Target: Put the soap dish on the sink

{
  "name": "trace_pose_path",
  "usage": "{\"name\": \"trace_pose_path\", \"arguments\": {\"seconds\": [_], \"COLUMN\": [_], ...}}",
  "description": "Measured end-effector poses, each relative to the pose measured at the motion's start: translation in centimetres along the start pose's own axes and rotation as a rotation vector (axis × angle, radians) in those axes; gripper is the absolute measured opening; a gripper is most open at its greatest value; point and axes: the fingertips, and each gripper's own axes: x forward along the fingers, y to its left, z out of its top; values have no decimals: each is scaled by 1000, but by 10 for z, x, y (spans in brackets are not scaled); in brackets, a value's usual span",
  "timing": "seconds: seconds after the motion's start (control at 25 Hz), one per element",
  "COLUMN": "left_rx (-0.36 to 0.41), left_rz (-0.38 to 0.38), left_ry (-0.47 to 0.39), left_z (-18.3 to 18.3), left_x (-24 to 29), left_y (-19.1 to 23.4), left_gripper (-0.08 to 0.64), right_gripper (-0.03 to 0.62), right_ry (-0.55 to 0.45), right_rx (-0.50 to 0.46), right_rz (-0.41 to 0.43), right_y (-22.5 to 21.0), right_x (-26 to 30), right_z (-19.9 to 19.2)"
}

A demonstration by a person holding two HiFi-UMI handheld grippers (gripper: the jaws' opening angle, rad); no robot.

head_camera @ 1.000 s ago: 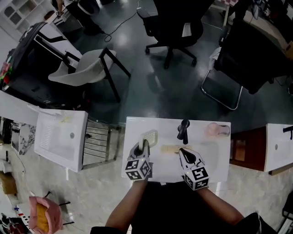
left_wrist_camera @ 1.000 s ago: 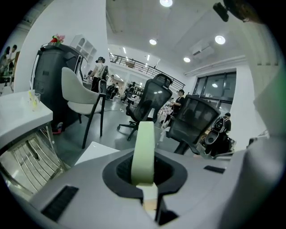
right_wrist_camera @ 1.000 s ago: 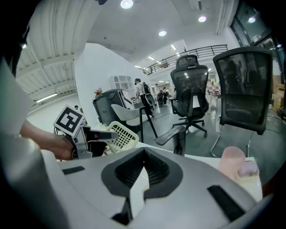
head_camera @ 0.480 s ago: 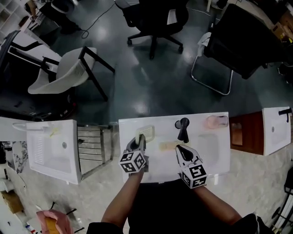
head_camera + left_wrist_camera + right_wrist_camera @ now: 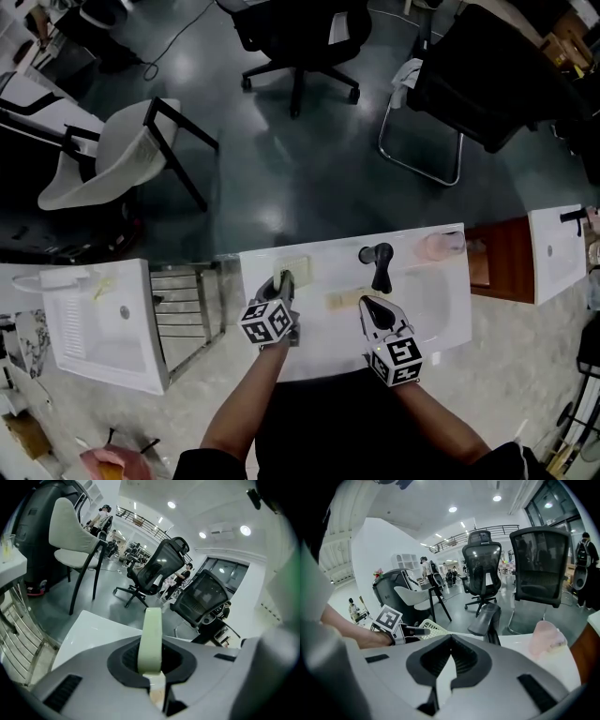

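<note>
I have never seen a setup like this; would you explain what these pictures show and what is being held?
A person wears a head camera that looks down at a white sink. Each hand carries a hand-held gripper, and the other two pictures come from cameras riding on those. The left hand-held gripper is shut on a pale green soap dish, seen edge-on. The right hand-held gripper is shut and empty. On the sink are a black tap and a pink object.
</note>
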Motion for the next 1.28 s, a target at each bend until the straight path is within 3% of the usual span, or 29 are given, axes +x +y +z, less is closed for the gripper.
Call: {"name": "trace_pose_path", "arguments": {"seconds": [0.32,0.72,1.28], "left_rx": [-54,-77,-15], "left_rz": [-6,9,106], "left_ry": [7,5,24], "left_z": [2,3,-3], "left_x": [9,15,18], "left_y": [23,38,56], "left_gripper": [28,38,142], "right_gripper": [-3,-2,-3], "right_ry": [29,57,32], "right_rx": [5,-58,-34], "right_rz": [-52,-11,-10], "right_y": [-3,26,18], "right_x": [5,16,10], "right_z": [-3,-6,6]}}
